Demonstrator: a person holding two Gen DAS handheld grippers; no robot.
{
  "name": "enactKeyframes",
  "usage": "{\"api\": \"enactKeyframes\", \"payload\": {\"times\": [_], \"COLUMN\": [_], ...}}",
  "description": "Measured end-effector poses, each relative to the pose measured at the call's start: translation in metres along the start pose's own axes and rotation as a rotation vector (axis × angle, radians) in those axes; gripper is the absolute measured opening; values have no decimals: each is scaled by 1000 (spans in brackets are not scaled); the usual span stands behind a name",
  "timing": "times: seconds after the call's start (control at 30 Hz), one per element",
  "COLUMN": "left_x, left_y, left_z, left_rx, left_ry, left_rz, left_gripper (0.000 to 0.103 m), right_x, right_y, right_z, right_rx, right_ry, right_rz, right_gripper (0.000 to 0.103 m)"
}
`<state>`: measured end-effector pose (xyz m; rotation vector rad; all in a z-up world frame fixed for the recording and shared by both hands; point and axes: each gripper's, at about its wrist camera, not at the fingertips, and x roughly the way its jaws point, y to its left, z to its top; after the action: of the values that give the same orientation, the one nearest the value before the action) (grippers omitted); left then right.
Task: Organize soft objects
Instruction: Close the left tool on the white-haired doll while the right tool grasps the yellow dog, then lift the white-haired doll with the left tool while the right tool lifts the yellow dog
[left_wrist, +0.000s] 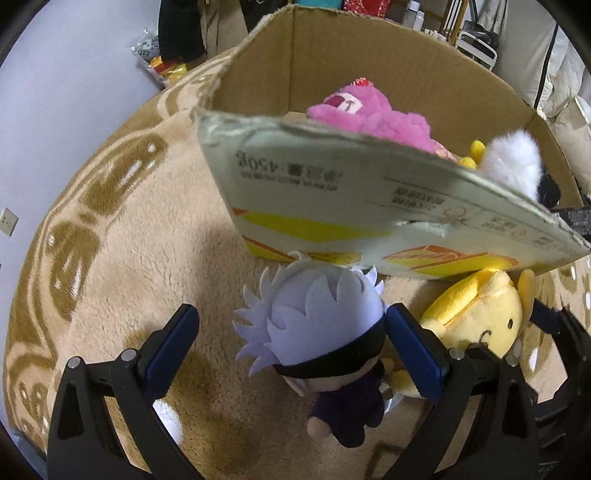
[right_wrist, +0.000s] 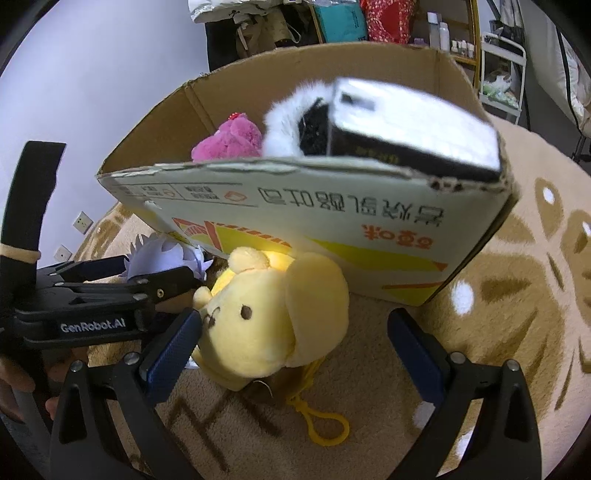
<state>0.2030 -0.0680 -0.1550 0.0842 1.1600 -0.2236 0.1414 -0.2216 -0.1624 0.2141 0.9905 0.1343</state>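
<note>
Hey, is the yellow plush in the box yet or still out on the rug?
Out. The yellow plush lies on the rug against the box's outer front wall, between the right tool's open fingers.

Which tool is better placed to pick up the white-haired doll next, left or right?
Left, probably. The open left tool already straddles the white-haired doll; the open right tool faces the yellow plush.

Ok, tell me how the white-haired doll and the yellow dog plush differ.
The white-haired doll has spiky pale lavender felt hair, a black blindfold and dark clothes; the yellow dog plush is fuzzy yellow all over, with floppy ears and a yellow clip loop. Both lie on the rug before the cardboard box, each between open gripper fingers.
</note>
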Motion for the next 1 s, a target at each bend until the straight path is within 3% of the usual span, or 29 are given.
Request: {"api": "enactKeyframes", "payload": {"times": [0.23, 0.37, 0.63, 1.0], "left_x": [8, 11, 0, -50], "left_y": [-12, -23, -19, -12], "left_z": [-6, -11, -17, -30], "left_rx": [59, 117, 116, 131], "left_ry": [42, 49, 36, -82], "left_rz": [-18, 11, 21, 99], "left_gripper": [74, 61, 56, 56], "right_x": [0, -4, -20, -58], "right_y": [5, 10, 9, -4], "right_z": [1, 0, -6, -19], "right_rx": [8, -9, -6, 25], "right_ry": [12, -1, -36, -97], "right_rz": [83, 68, 65, 51], "right_gripper": [68, 61, 54, 54]}}
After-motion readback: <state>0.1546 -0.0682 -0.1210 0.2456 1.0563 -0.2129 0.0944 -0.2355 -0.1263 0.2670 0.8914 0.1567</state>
